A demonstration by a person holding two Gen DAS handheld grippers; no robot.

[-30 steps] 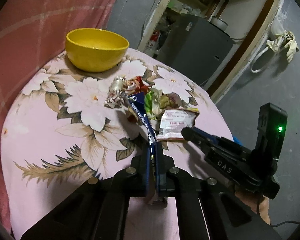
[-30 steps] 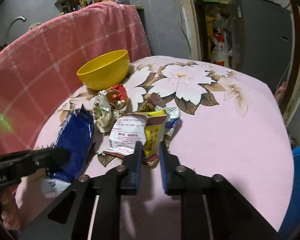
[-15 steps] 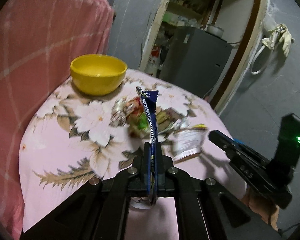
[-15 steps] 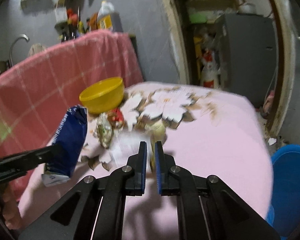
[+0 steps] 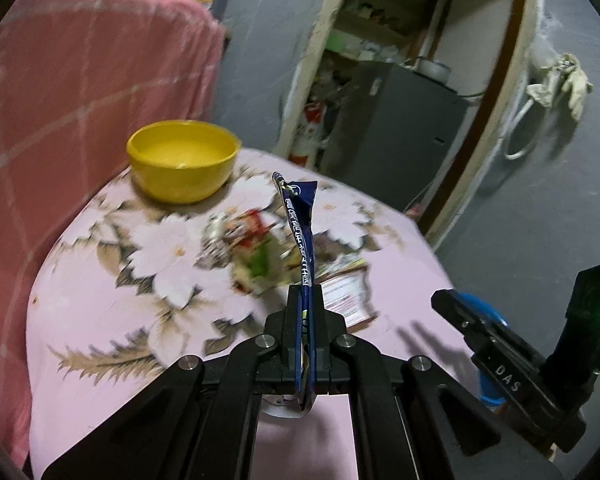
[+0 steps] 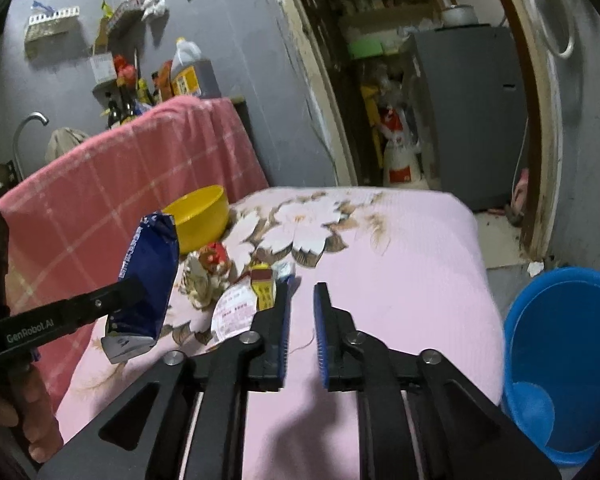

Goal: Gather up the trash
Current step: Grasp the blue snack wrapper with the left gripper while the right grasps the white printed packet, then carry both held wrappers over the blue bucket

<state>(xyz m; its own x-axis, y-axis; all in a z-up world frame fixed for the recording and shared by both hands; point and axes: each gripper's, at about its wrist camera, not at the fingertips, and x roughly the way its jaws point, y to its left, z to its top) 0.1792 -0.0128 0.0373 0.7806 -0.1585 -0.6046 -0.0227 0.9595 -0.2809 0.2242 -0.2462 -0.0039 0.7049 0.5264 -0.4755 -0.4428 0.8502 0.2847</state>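
The left gripper is closed tightly on a blue snack wrapper, which is held upright, edge-on, above the table. In the right wrist view the same blue snack wrapper is seen from its flat side, lifted clear of the pink floral tablecloth. The jaws of the right gripper are opening, and nothing is seen between them. The remaining trash is left on the cloth: a white and red packet with a yellow packet just beside it, and a crumpled pile of wrappers behind them. A yellow bowl is placed further back, near a pink checked blanket. A blue bucket is seen on the floor beside the table, to the right.
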